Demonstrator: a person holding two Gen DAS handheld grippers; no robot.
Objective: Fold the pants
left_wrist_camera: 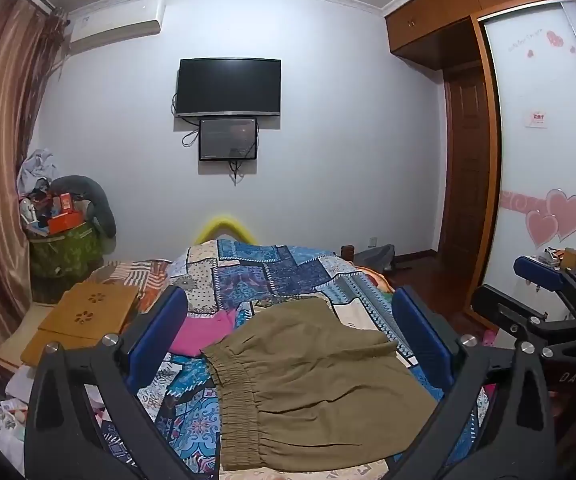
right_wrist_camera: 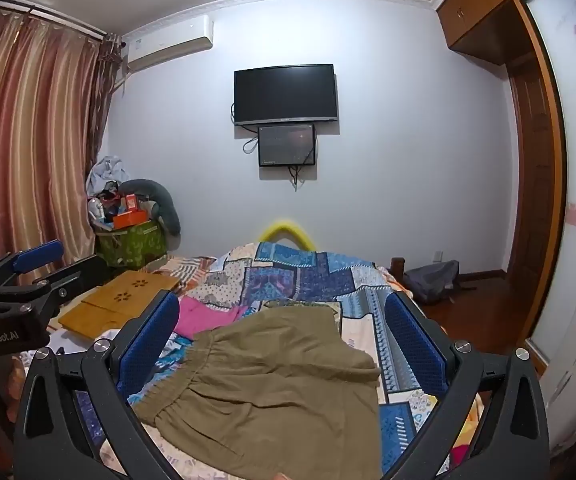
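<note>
Olive-brown pants (left_wrist_camera: 312,384) lie folded on the patchwork bedspread (left_wrist_camera: 256,276), elastic waistband toward the left. They also show in the right wrist view (right_wrist_camera: 272,384). My left gripper (left_wrist_camera: 288,320) is open and empty, held above the pants, which show between its blue pads. My right gripper (right_wrist_camera: 284,320) is open and empty too, above the same pants. The right gripper also shows at the right edge of the left wrist view (left_wrist_camera: 528,296), and the left gripper at the left edge of the right wrist view (right_wrist_camera: 48,268).
A pink garment (left_wrist_camera: 208,330) lies on the bed left of the pants. A wooden lap desk (left_wrist_camera: 88,316) sits at the bed's left side. A green bin of clutter (left_wrist_camera: 64,248) stands by the curtain. A wardrobe (left_wrist_camera: 544,140) stands to the right.
</note>
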